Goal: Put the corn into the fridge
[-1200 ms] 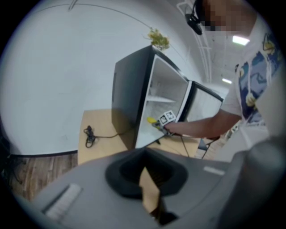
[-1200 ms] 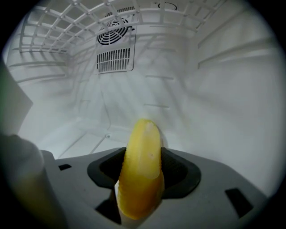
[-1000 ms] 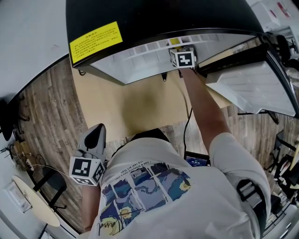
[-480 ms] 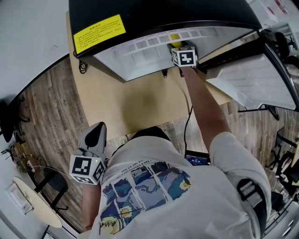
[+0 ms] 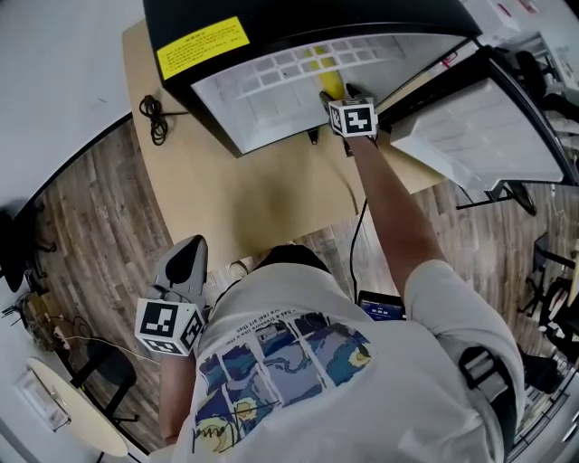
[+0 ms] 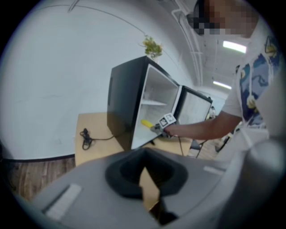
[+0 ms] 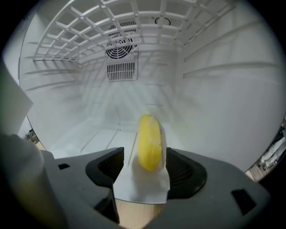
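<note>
The yellow corn [image 7: 149, 142] lies on the white floor of the fridge [image 5: 317, 18], just inside its open front. It also shows as a yellow bar [image 5: 323, 80] ahead of my right gripper [image 5: 333, 98]. The right gripper [image 7: 145, 157] is open, its pads standing on both sides of the near end of the corn without pressing it. My left gripper [image 5: 192, 249] hangs low at the person's left side, far from the fridge, shut with nothing in it [image 6: 144, 172]. From there the corn [image 6: 146, 123] is seen small in the fridge mouth.
The fridge stands on a low wooden platform [image 5: 262, 199] with its door [image 5: 470, 136] swung open to the right. A coiled black cable [image 5: 154, 118] lies on the platform's left. A wire shelf [image 7: 111, 27] spans the fridge above the corn. A small screen [image 5: 380, 310] lies on the floor.
My right gripper has drawn back a little from the fridge mouth, and more of the corn shows ahead of it. The left gripper has stayed where it was.
</note>
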The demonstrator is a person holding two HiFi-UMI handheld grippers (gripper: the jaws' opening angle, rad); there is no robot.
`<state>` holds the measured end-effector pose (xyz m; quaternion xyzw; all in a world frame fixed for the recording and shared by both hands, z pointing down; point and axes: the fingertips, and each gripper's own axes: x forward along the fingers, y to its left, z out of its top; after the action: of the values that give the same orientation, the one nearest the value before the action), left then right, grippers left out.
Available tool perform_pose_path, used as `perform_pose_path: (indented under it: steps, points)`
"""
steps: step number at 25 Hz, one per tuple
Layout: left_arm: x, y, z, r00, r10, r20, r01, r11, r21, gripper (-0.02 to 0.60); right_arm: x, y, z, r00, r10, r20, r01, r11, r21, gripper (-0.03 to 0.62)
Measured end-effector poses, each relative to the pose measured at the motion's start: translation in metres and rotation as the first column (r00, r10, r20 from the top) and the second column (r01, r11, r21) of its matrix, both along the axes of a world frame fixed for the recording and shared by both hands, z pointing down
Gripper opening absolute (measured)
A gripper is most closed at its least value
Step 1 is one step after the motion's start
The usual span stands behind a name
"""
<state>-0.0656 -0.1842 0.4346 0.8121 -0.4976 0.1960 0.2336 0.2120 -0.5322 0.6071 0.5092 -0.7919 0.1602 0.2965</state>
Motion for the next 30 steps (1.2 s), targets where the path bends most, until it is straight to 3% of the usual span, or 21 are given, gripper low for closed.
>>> perform_pose_path:
  steps: [14, 22, 30]
  points:
    - [-0.022, 0.043, -0.003, 0.997, 0.066, -0.048, -0.064, 0.997, 0.042, 0.009, 0.002, 0.096, -0.025, 0.998, 0.056, 0.011, -0.056, 0.998, 0.013, 0.258]
    - [-0.032, 0.071, -0.002, 0.990, 0.123, -0.073, -0.119, 0.991, 0.064, 0.009, -0.025, 0.178, -0.042, 0.999, 0.027, 0.040, -0.027, 1.000, 0.013, 0.255]
    - [-0.037, 0.098, 0.000, 0.975, 0.201, -0.090, -0.195, 0.978, 0.074, 0.009, -0.056, 0.264, -0.070, 0.993, 0.017, 0.117, -0.019, 1.000, 0.023, 0.172]
